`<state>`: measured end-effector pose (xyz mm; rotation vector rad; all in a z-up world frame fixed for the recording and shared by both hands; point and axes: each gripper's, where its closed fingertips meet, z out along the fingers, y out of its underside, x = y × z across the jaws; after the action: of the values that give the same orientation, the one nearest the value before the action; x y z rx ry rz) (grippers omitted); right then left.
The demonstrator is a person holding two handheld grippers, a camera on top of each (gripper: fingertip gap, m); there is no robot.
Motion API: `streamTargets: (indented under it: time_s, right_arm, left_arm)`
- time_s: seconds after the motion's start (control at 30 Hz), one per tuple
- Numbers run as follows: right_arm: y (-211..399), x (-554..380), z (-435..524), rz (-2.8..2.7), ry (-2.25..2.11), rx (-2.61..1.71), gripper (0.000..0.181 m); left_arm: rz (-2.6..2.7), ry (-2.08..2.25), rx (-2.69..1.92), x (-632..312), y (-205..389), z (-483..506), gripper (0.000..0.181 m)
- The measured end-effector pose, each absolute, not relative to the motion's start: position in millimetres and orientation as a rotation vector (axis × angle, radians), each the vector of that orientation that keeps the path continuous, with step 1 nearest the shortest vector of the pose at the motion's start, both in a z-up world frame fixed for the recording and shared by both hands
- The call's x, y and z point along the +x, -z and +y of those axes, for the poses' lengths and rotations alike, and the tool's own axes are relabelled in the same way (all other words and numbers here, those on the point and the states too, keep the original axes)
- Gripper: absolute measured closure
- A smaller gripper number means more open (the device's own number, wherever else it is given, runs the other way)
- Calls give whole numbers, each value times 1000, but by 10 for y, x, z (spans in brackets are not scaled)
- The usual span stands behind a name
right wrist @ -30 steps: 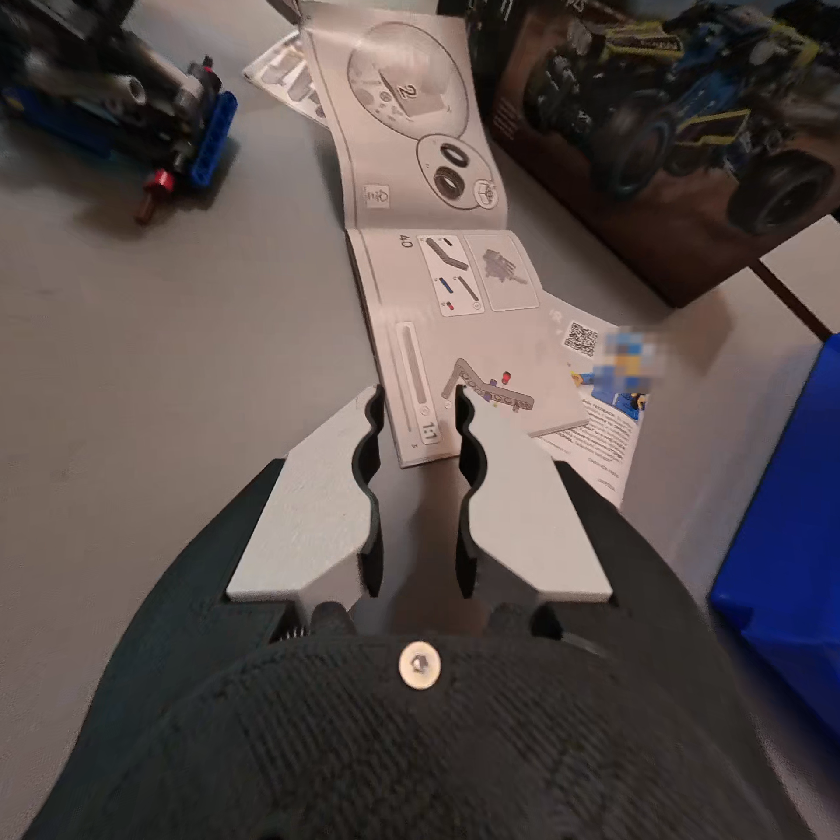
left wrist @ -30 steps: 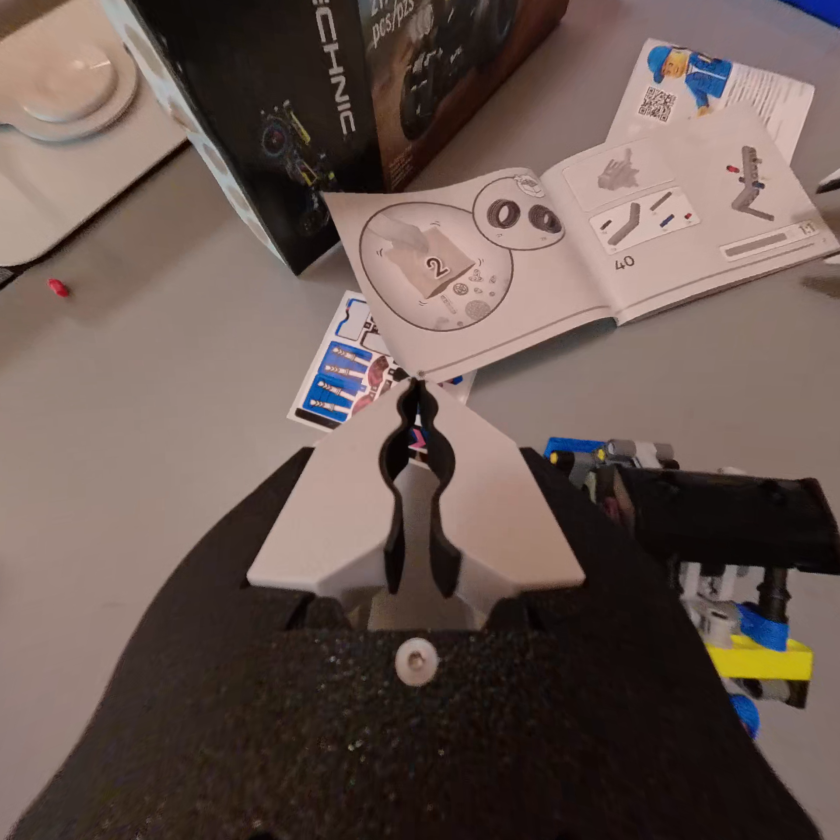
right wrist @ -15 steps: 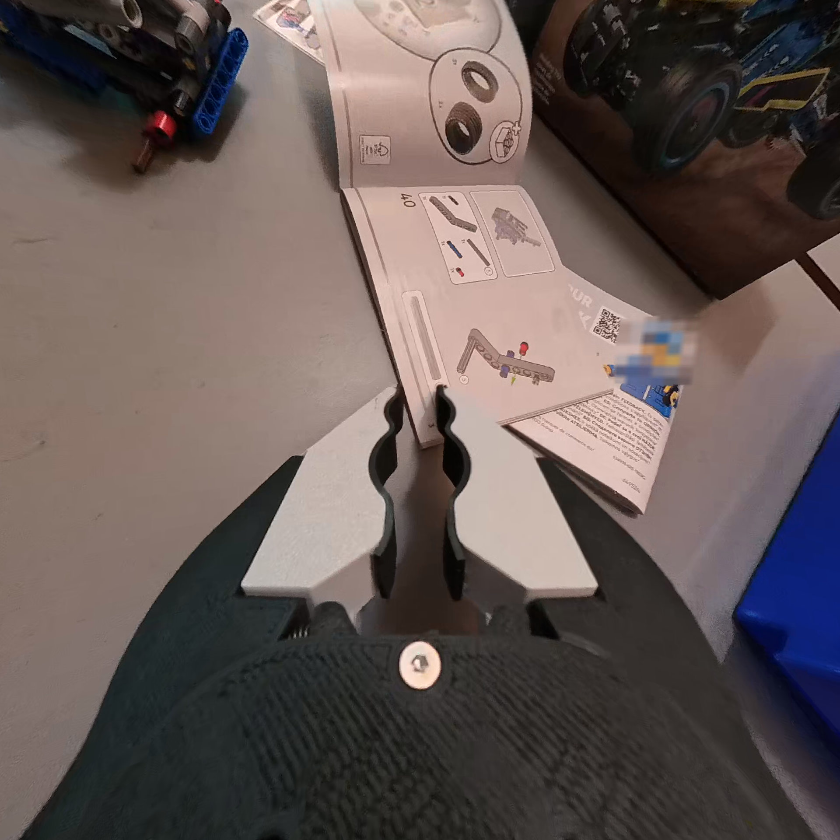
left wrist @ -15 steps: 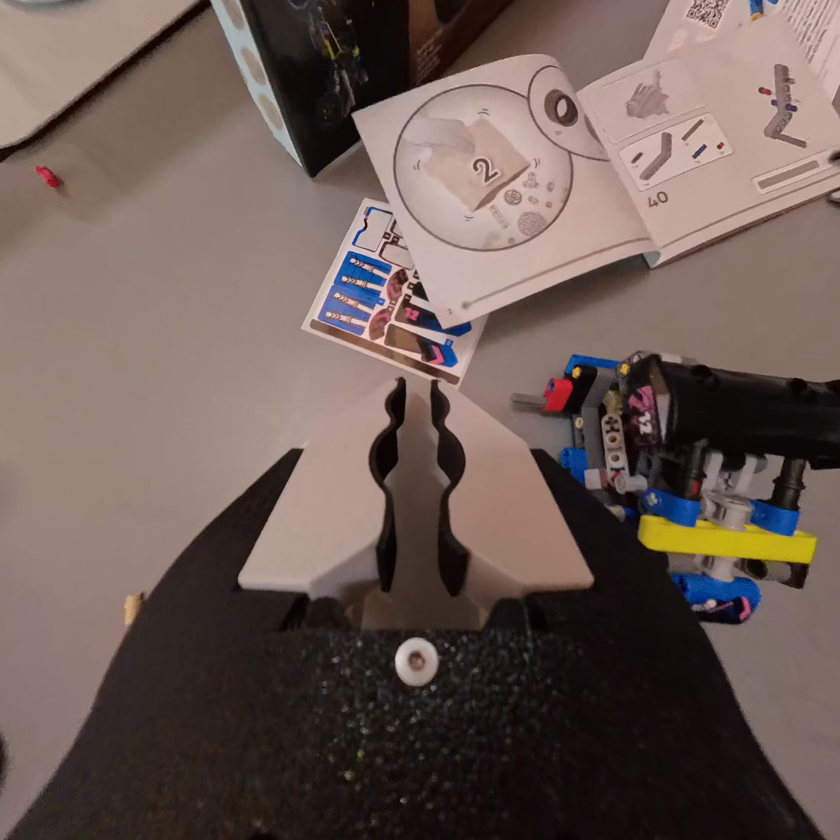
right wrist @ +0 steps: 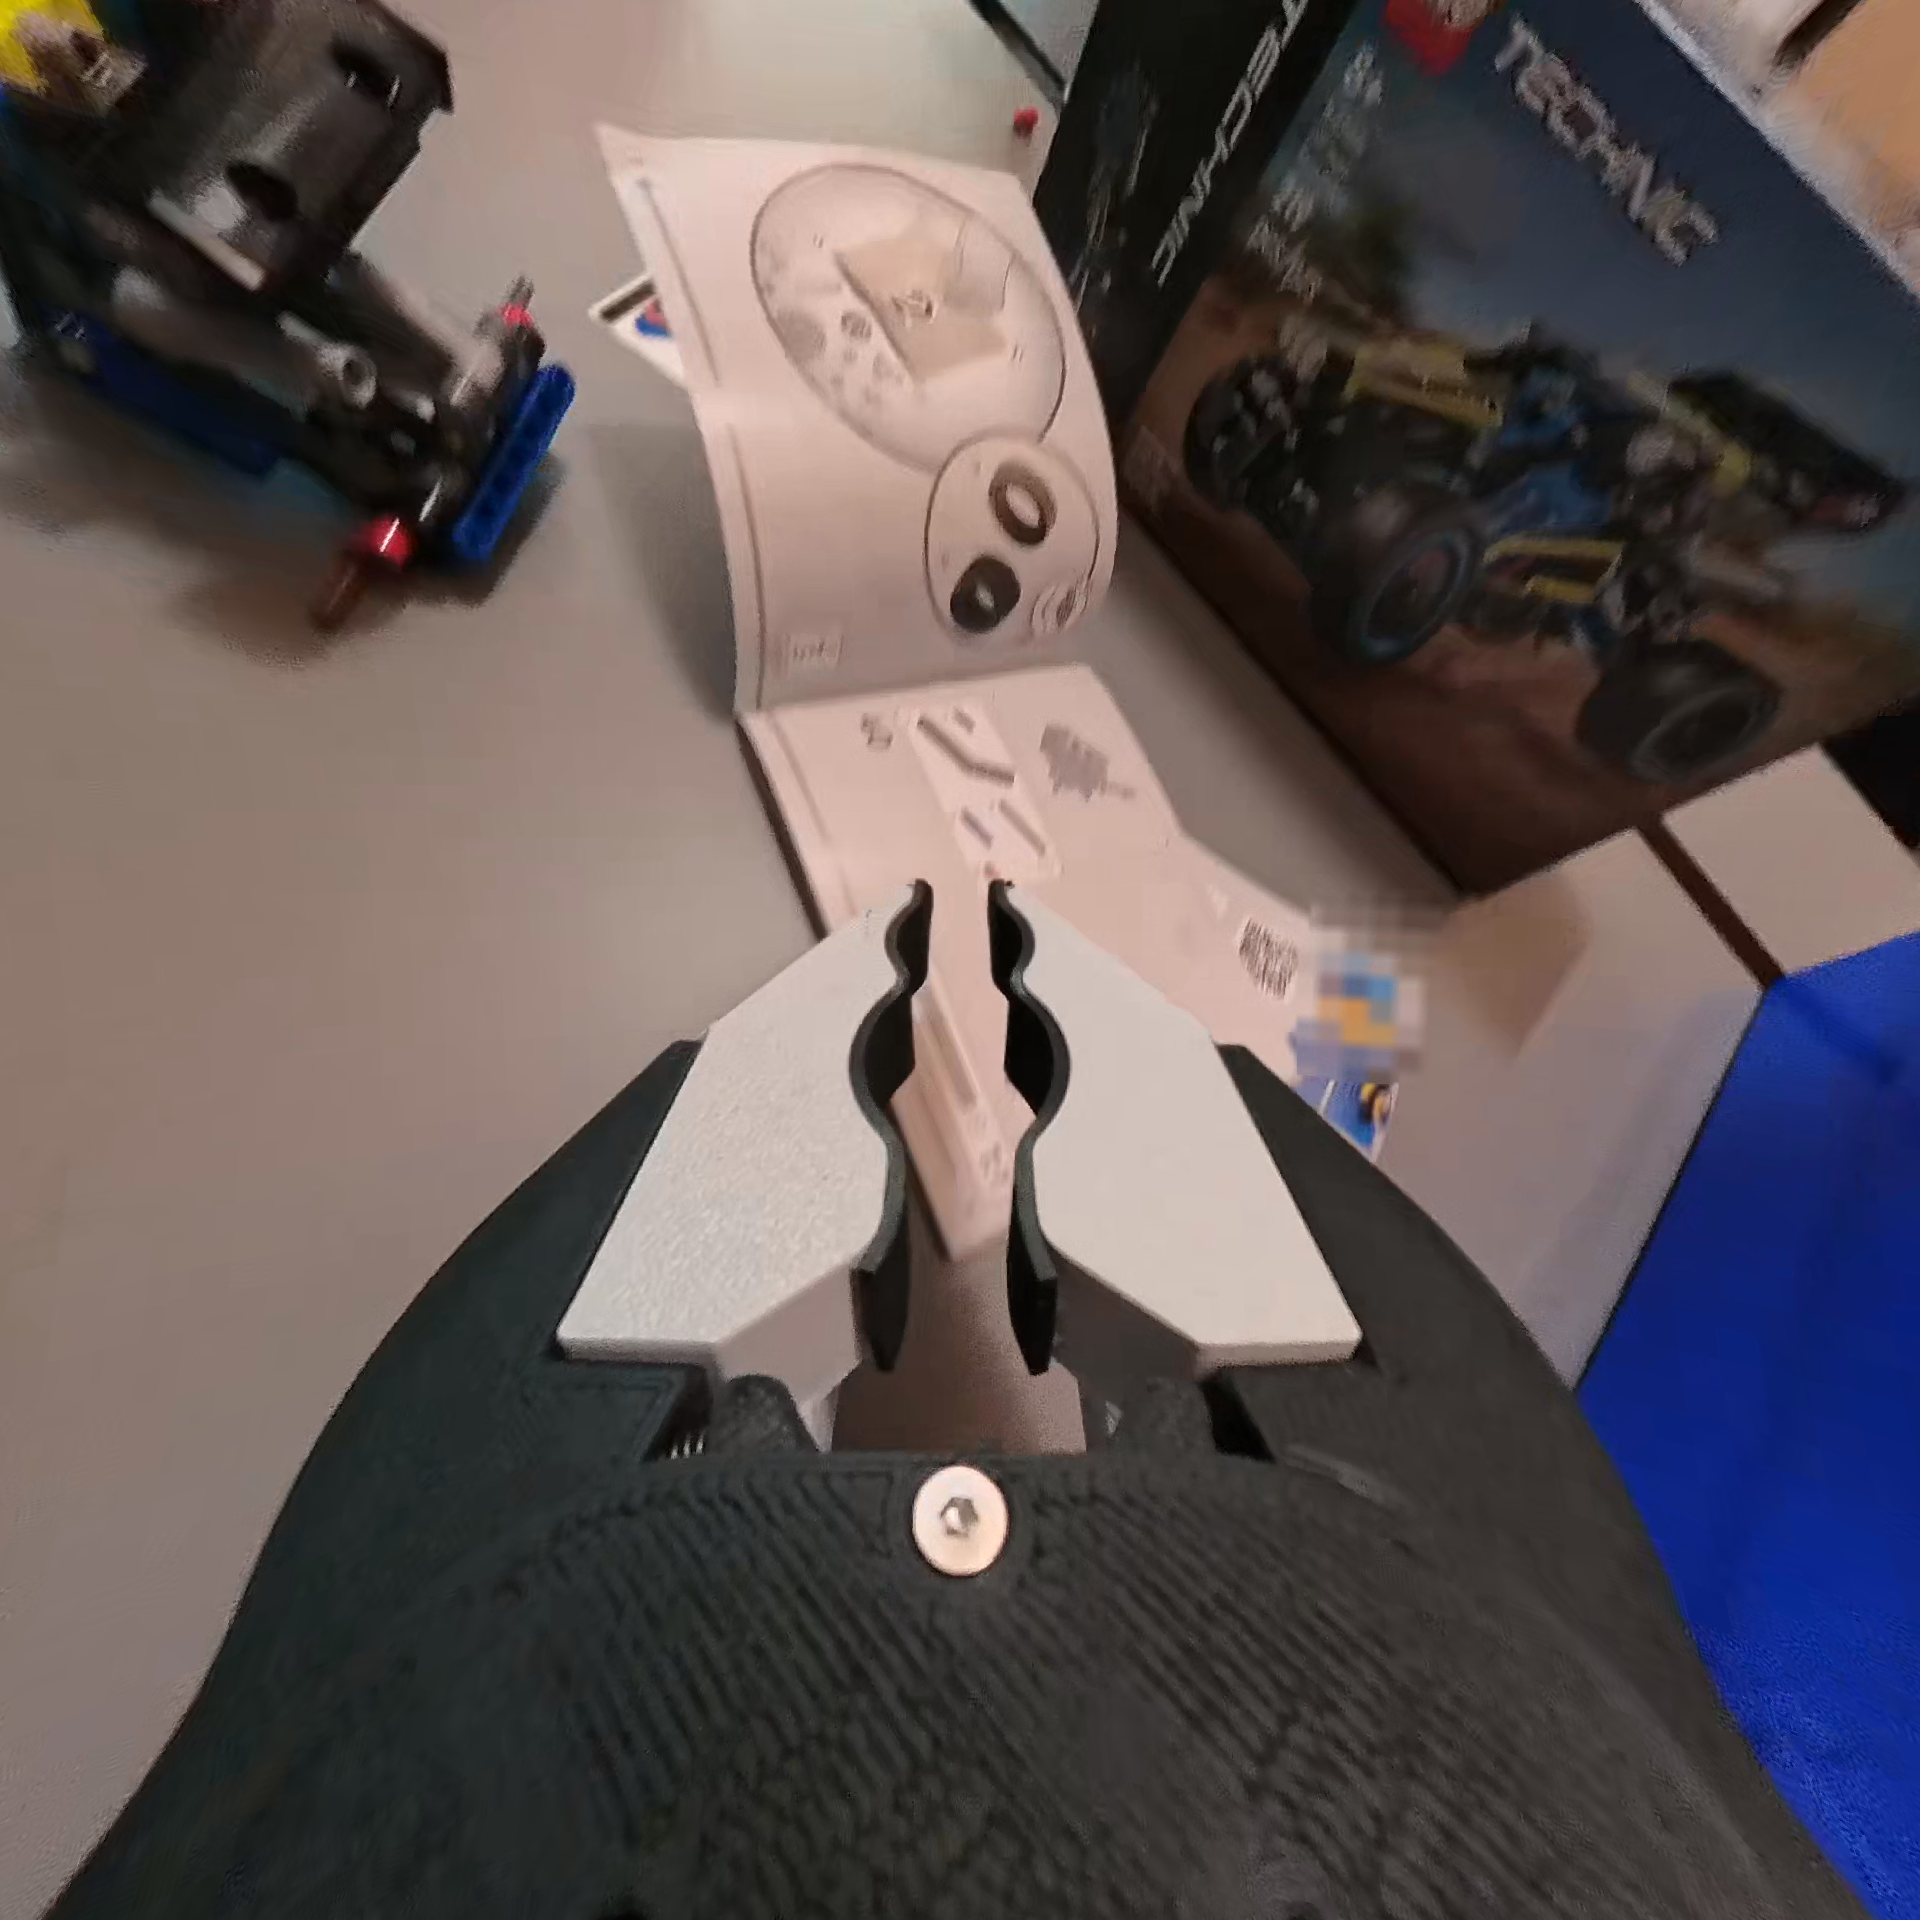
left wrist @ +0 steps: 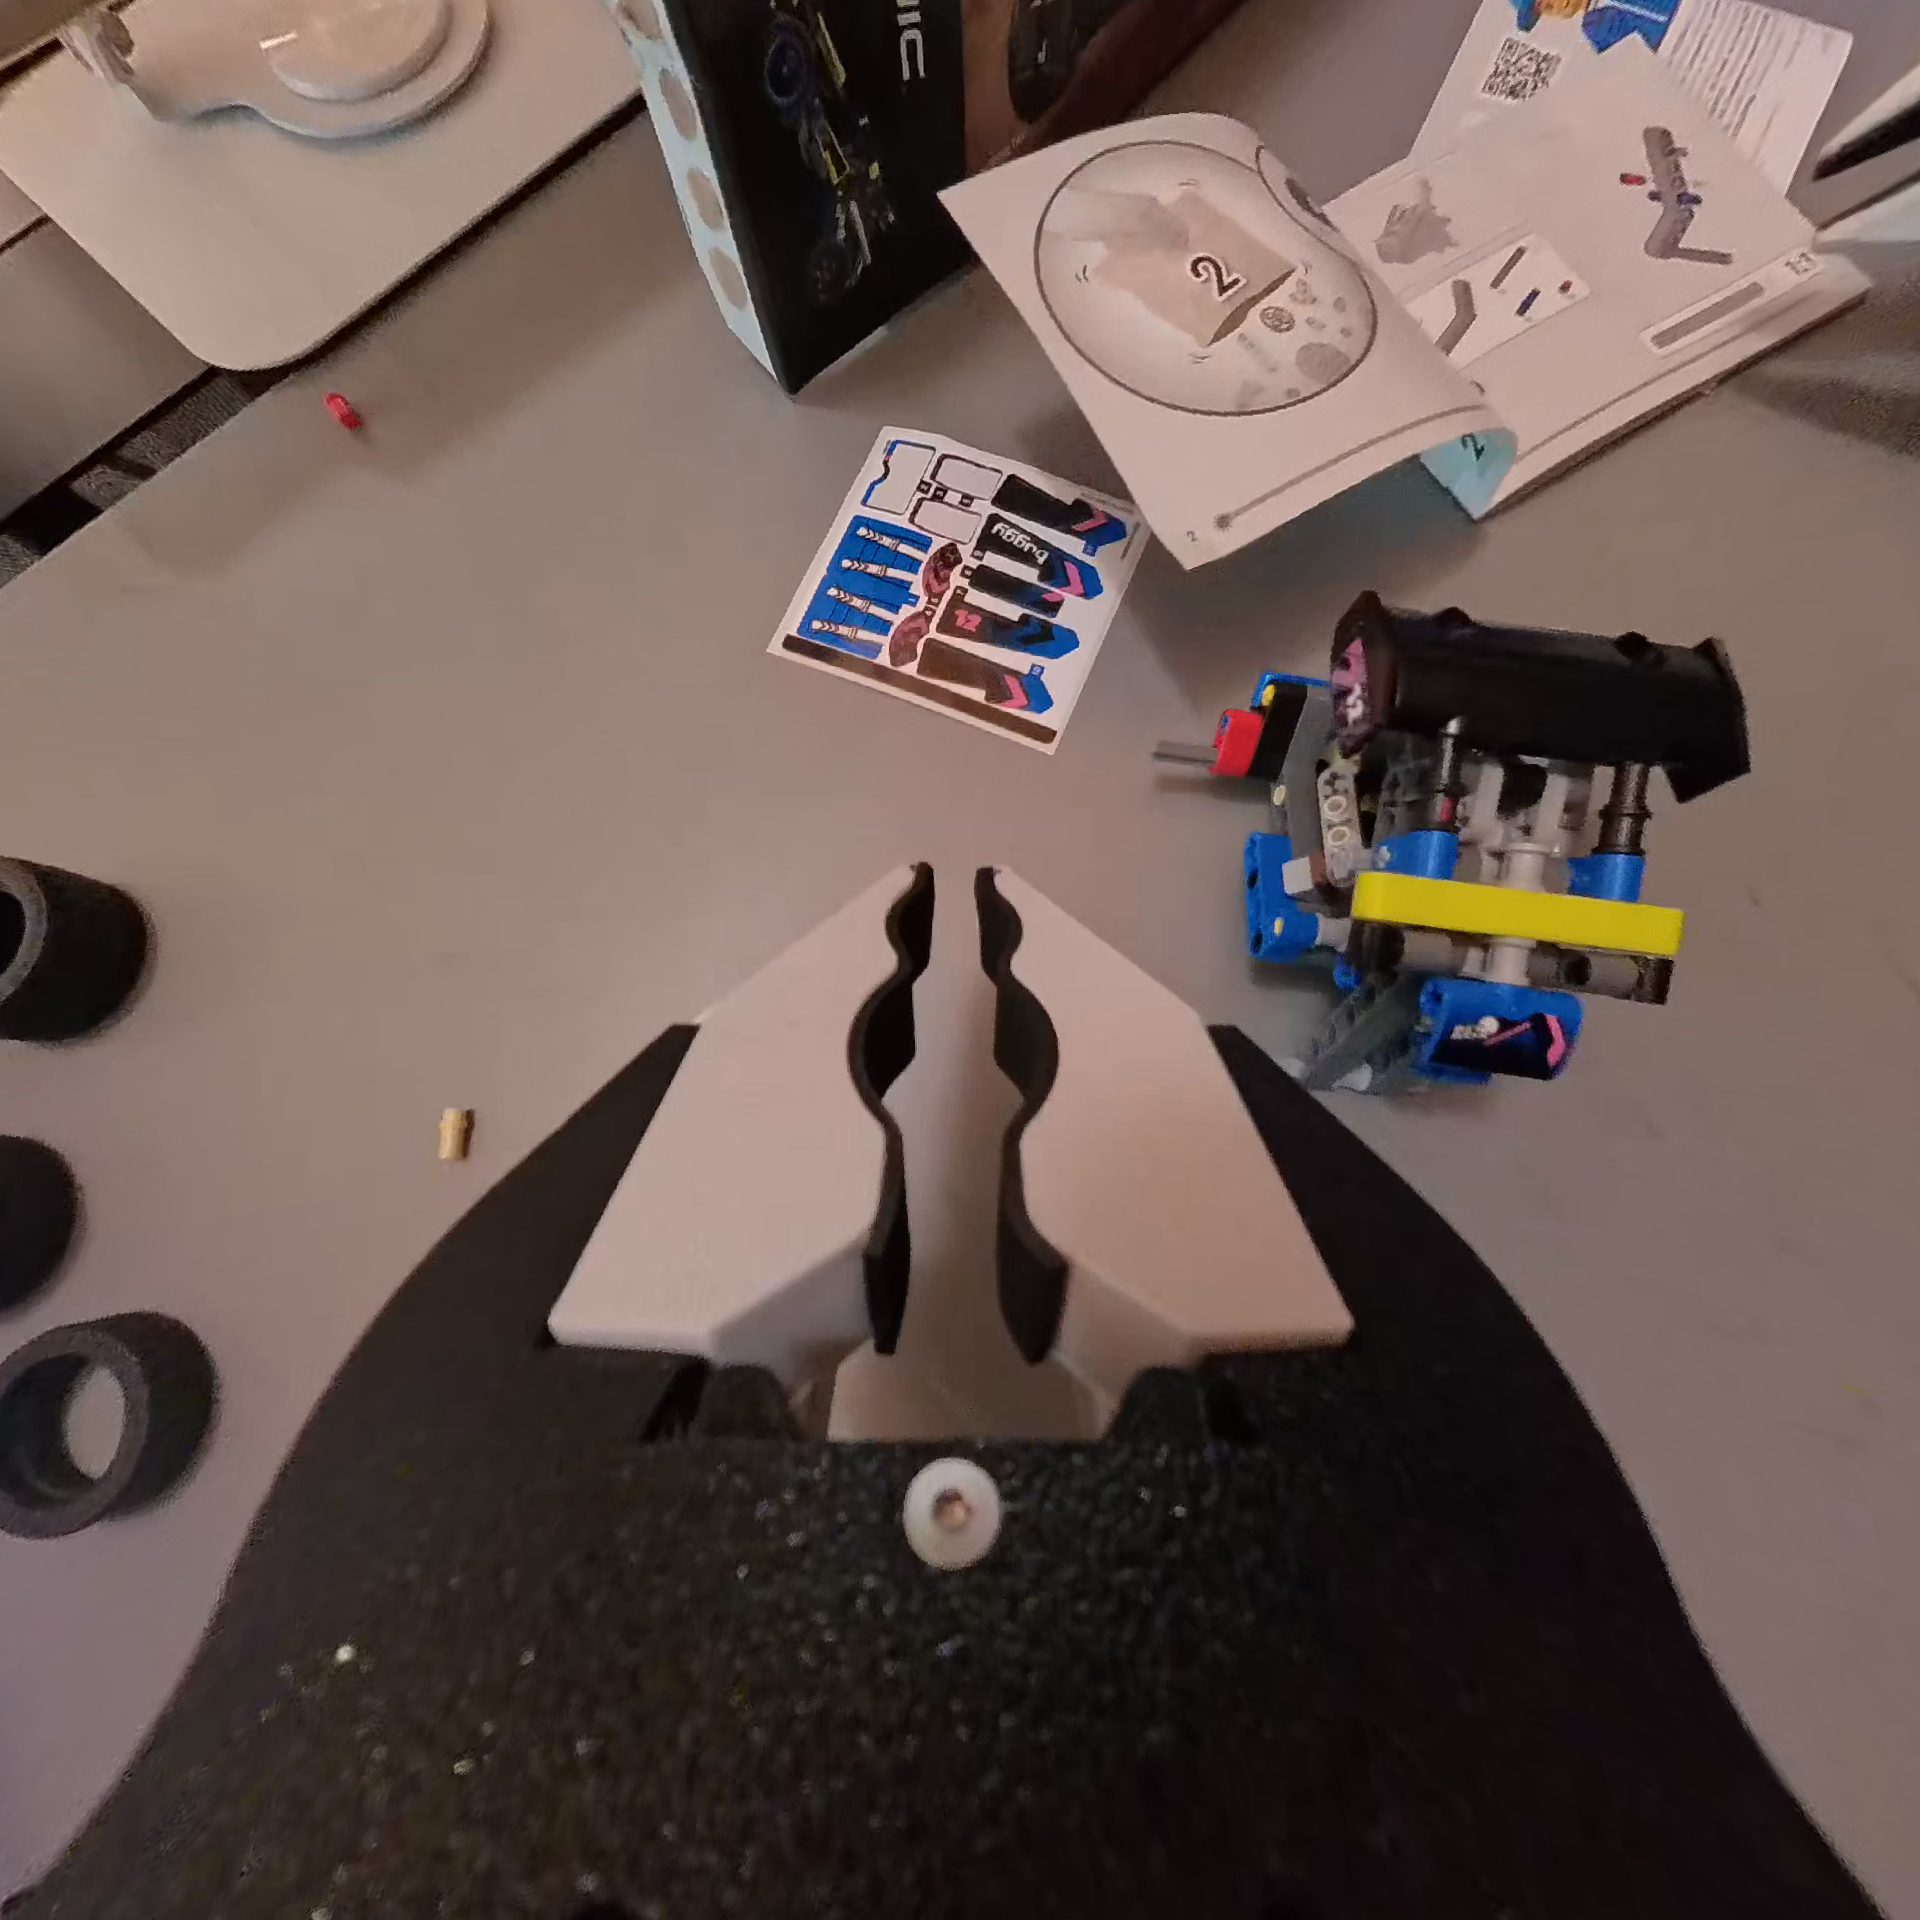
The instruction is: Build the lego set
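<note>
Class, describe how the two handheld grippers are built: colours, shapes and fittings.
Both grippers, left and right, have a black textured body, two light grey wedge fingers with wavy black pads, and one central screw. No cables or sleeves show.

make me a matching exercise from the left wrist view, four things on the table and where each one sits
Things:
1. sticker sheet
2. partly built buggy
3. tan peg
4. black tyres

Places:
A. at the left edge of the view
B. just left of the left gripper
C. between the set box and the gripper tips
D. right of the gripper, below the instruction booklet

Pairs: 1-C, 2-D, 3-B, 4-A
</note>
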<state>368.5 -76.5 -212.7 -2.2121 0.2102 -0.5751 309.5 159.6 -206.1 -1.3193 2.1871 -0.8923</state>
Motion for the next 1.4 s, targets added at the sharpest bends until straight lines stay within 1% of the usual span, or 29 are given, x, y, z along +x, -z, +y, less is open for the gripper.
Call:
streamTargets:
  time_s: [0.03,0.1,0.23,0.33,0.4,0.53,0.6,0.67,0.7,0.77,0.83,0.93,0.97,1.0,1.07,1.1,1.17,1.3,1.37,1.4]
  right_arm:
    - [2112,3767,-653,213,600,-2206,176]
    - [2154,3994,-431,270,636,-2201,181]
    - [2313,4125,20,110,638,-2296,181]
    - [2516,4099,159,-17,603,-2431,181]
    - [2541,4101,222,-51,601,-2434,181]
    - [2529,4007,221,-46,482,-2445,181]
    - [2479,4030,188,-25,500,-2424,181]
    - [2416,3985,174,-46,472,-2396,178]
    - [2384,3981,159,-37,463,-2385,175]
    - [2323,4024,106,7,462,-2368,169]
    - [2253,4094,30,68,474,-2349,168]
    - [2061,4160,-55,149,501,-2283,166]
    - [1993,4164,-69,174,497,-2250,166]
    - [1942,4167,-86,203,487,-2223,165]
    - [1875,4159,-138,242,482,-2200,165]
    - [1852,4154,-175,250,497,-2200,165]
    - [1825,4126,-248,257,526,-2219,165]
    - [1640,4044,-263,258,581,-2211,166]
    - [1507,3973,-158,223,574,-2200,165]
    - [1445,3943,-95,206,568,-2203,166]
  left_arm:
    - [2169,910,-1329,3082,2039,1611,176]
    - [2119,948,-1344,3066,1968,1648,177]
    - [2042,981,-1354,2944,1824,1756,177]
    - [1987,972,-1361,2735,1734,1967,177]
    - [1935,964,-1384,2579,1693,2193,177]
    - [1817,904,-1450,2309,1630,2817,176]
    - [1728,810,-1464,2226,1535,3323,174]
    - [1582,727,-1510,2192,1365,3977,172]
    - [1508,721,-1560,2192,1290,4310,168]
    - [1394,739,-1695,2247,1240,4941,151]
    - [1293,751,-1852,2360,1329,5527,134]
    - [1181,880,-2120,2622,1644,6018,126]
    - [1153,889,-2179,2691,1746,6124,125]
    - [1132,883,-2207,2750,1821,6204,126]
    - [1115,888,-2197,2863,1867,6266,139]
    - [1121,866,-2167,2893,1866,6292,158]
    - [1112,819,-2052,2948,1765,6358,179]
    - [1107,654,-1737,2957,1294,6497,181]
    - [1167,569,-1670,2985,1270,6516,181]
    - [1214,570,-1723,3008,1391,6482,181]
